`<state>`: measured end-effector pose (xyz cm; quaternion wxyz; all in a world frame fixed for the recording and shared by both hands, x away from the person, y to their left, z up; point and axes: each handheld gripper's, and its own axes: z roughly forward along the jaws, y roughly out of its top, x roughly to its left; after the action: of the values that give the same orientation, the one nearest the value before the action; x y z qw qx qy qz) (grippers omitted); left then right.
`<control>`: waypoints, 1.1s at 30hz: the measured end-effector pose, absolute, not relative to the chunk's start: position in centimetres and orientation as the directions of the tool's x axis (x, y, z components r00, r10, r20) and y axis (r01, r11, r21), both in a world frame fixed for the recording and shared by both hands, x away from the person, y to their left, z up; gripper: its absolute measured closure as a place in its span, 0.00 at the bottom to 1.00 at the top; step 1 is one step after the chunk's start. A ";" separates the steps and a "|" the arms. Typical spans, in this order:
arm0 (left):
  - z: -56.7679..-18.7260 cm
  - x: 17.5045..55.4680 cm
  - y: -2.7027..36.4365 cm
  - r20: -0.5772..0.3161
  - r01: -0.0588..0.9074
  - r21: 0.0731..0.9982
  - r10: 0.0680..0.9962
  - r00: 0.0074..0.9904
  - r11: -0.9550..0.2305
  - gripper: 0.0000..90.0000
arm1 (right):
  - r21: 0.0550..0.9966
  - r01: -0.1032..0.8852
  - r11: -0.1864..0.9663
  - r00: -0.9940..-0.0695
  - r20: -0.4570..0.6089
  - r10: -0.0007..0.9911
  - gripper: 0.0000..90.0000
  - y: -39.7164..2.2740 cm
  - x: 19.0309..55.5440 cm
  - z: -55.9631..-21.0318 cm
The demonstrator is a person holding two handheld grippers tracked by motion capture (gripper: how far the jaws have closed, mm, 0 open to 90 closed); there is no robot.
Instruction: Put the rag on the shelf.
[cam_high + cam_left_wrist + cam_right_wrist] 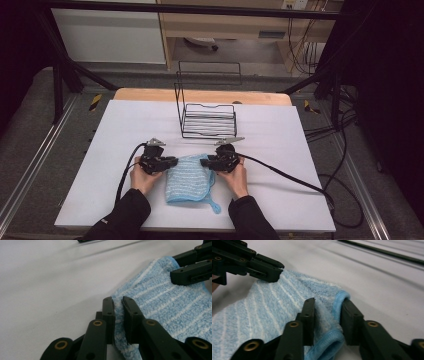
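Blue striped towel flat on white counter, between both grippers. Left gripper: fingers nearly closed, pinching far-left corner fold. Right gripper: fingers narrowed around far-right hemmed corner, pad contact unclear. Matched corner grips suggest lifting or folding evenly. Wire rack well beyond fingers.

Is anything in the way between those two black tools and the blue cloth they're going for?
Nothing visible is. The left tool is pinched on the near edge of the blue cloth, and the right tool has the cloth's hemmed corner between its jaws. The wire rack stands farther back on the table, apart from them.
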<state>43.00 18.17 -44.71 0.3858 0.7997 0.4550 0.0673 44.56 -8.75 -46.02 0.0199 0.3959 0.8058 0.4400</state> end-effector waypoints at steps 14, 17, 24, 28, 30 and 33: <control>-43.9 42.7 18.6 -0.272 0.656 0.716 0.768 0.579 -0.241 0.91 | 0.730 0.639 0.242 -0.664 0.365 0.653 0.92 -9.1 44.5 -44.7; -43.4 42.5 18.8 -0.283 0.642 0.734 0.759 0.587 -0.223 0.91 | 0.748 0.623 0.228 -0.669 0.358 0.652 0.92 -9.2 44.2 -44.2; -41.9 41.7 18.9 -0.282 0.595 0.779 0.737 0.614 -0.198 0.91 | 0.794 0.573 0.205 -0.686 0.327 0.650 0.92 -9.8 43.1 -42.4; -40.9 41.2 18.8 -0.267 0.560 0.806 0.730 0.629 -0.189 0.91 | 0.815 0.546 0.195 -0.698 0.313 0.644 0.92 -10.2 42.5 -41.5; -40.5 40.9 18.8 -0.272 0.556 0.811 0.721 0.637 -0.185 0.91 | 0.822 0.539 0.186 -0.700 0.313 0.642 0.92 -10.4 42.2 -41.0; -40.0 40.4 18.7 -0.271 0.544 0.820 0.717 0.642 -0.178 0.91 | 0.837 0.514 0.190 -0.711 0.292 0.640 0.92 -10.6 41.8 -40.2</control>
<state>40.44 18.70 -39.96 0.4897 0.7624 0.4137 0.0882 41.77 -10.59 -40.22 0.0613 0.3753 0.7688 0.5142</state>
